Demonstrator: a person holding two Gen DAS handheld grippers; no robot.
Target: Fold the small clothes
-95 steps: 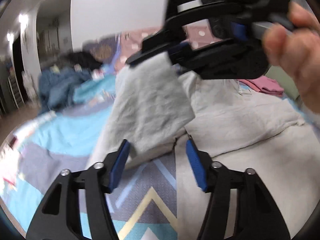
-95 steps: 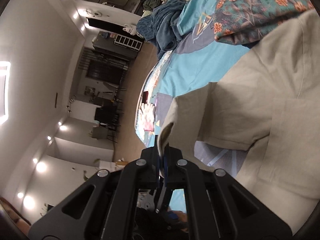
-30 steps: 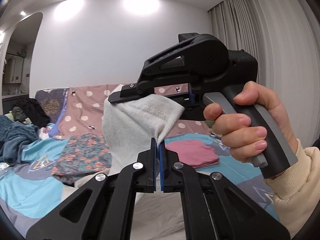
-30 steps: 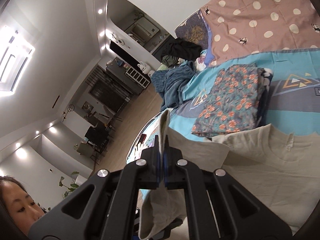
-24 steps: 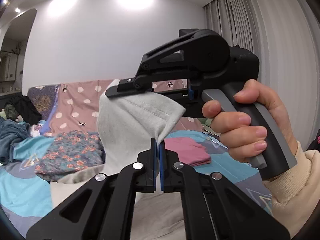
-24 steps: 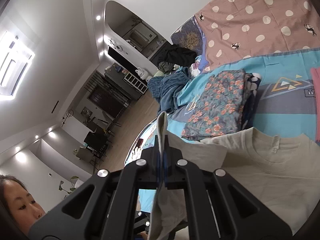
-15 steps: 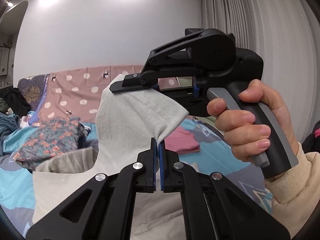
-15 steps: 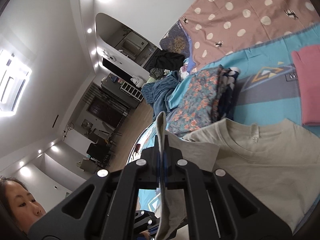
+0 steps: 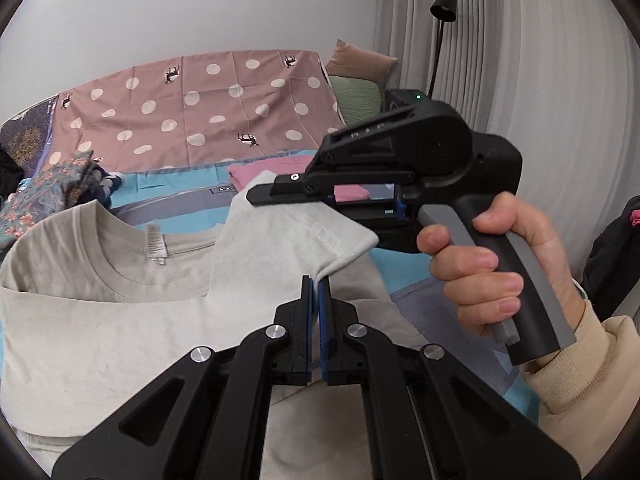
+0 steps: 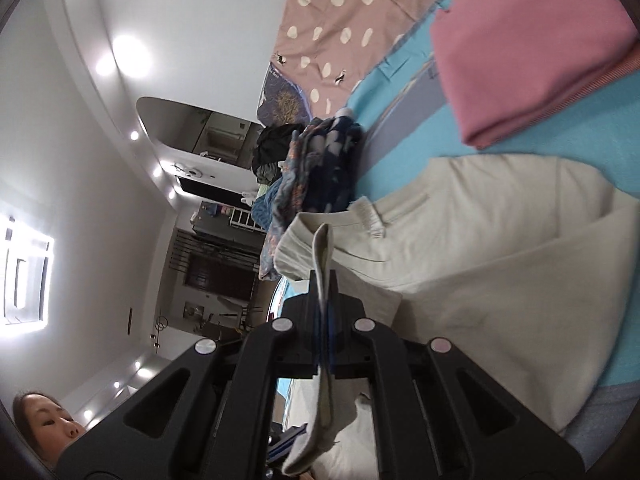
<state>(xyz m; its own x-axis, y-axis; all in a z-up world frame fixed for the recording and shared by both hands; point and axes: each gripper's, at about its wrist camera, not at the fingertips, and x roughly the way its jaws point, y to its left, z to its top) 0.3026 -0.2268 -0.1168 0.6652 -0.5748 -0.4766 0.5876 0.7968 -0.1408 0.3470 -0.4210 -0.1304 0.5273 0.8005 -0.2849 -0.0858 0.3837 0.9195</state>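
Pinching beige T-shirt (image 9: 100, 320) hem, both tools clamped.

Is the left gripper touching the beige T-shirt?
Touching. The left wrist view shows the left gripper shut, its fingers pinching the sleeve edge of the beige T-shirt.

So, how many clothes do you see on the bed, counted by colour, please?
Beige: 1, the beige T-shirt, clamped by the left gripper and the right gripper
Pink: 1, the folded pink garment
Floral: 1, the floral garment
Total: 3
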